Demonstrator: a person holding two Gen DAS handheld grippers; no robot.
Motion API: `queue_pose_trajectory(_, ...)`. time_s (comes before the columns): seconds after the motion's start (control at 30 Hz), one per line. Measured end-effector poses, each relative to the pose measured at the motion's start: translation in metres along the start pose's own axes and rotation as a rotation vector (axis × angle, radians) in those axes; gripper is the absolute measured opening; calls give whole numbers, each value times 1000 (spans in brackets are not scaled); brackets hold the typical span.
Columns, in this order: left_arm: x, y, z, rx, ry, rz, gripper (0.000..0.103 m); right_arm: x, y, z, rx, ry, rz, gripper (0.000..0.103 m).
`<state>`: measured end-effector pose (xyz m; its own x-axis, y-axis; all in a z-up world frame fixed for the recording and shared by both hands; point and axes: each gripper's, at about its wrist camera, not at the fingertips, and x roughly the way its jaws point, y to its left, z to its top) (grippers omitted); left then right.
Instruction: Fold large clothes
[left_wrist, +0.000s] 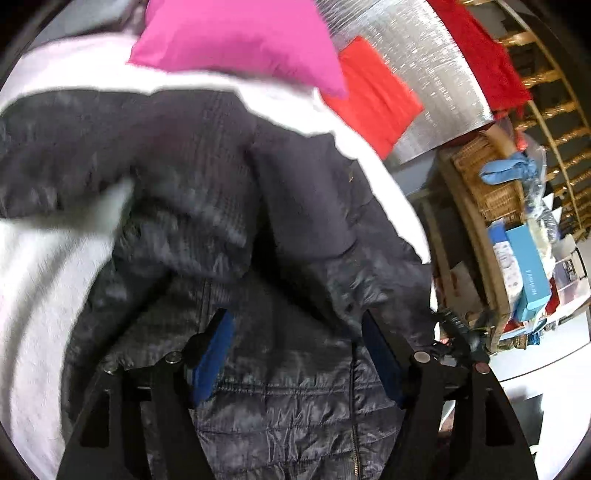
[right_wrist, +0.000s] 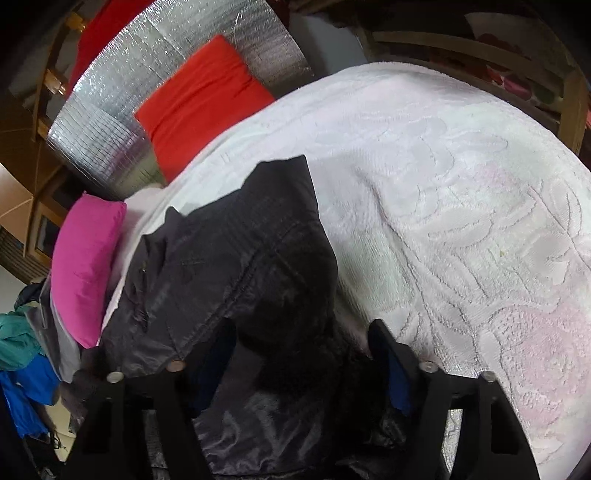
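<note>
A dark quilted jacket (left_wrist: 221, 166) lies crumpled on a white textured bedspread (left_wrist: 33, 295). My left gripper (left_wrist: 297, 343) hovers just over the jacket's zipped front, jaws wide apart and nothing pinched between the blue pads (left_wrist: 214, 354). In the right wrist view the same jacket (right_wrist: 229, 258) has its hood and a dark furry trim bunched up. My right gripper (right_wrist: 303, 347) stands open around that bunched fabric. The cloth partly covers its left finger, and the pads do not visibly press.
A pink pillow (left_wrist: 240, 40) and a red pillow (left_wrist: 373, 96) sit at the head of the bed against a silver foil panel (left_wrist: 436, 74). Beside the bed stands a wicker shelf with blue boxes (left_wrist: 524, 273). Blue and teal clothes (right_wrist: 22, 369) are piled at the left. The bedspread (right_wrist: 461, 184) stretches away to the right.
</note>
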<state>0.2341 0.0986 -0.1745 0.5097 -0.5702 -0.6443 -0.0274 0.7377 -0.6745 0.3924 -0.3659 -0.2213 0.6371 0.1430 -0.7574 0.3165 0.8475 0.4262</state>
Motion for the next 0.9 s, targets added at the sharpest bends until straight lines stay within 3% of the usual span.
queue_pose_trajectory(0.07,-6,-10,4,31,-59,4,82,4,2,-1,-15,12,2,51)
queue_pose_trajectory(0.23,12,-35,18,55,-106,6,86,6,11,-7,-66,5,-25,49)
queue_pose_trajectory(0.37,45,-33,30,25,-70,74,86,6,9,-9,-73,15,-11,48)
queue_pose_trajectory(0.47,66,-24,29,6,-44,179,84,5,8,-11,-94,20,-10,46)
queue_pose_trajectory(0.5,70,-22,26,16,-45,208,75,5,8,-12,-99,20,-10,46)
queue_pose_trajectory(0.53,72,-23,24,43,-49,229,68,4,9,-12,-103,20,-10,45)
queue_pose_trajectory(0.57,72,-30,22,108,-57,265,53,4,9,-12,-106,21,-9,45)
queue_pose_trajectory(0.6,71,-37,21,162,-75,284,48,3,8,-12,-106,22,-8,44)
queue_pose_trajectory(0.77,54,-67,15,434,-227,381,48,0,9,-11,-105,15,-3,43)
queue_pose_trajectory(0.87,62,-60,16,474,-186,470,50,0,11,-13,-114,22,-7,43)
queue_pose_trajectory(0.9,72,-55,15,484,-116,488,50,1,11,-13,-114,26,-10,43)
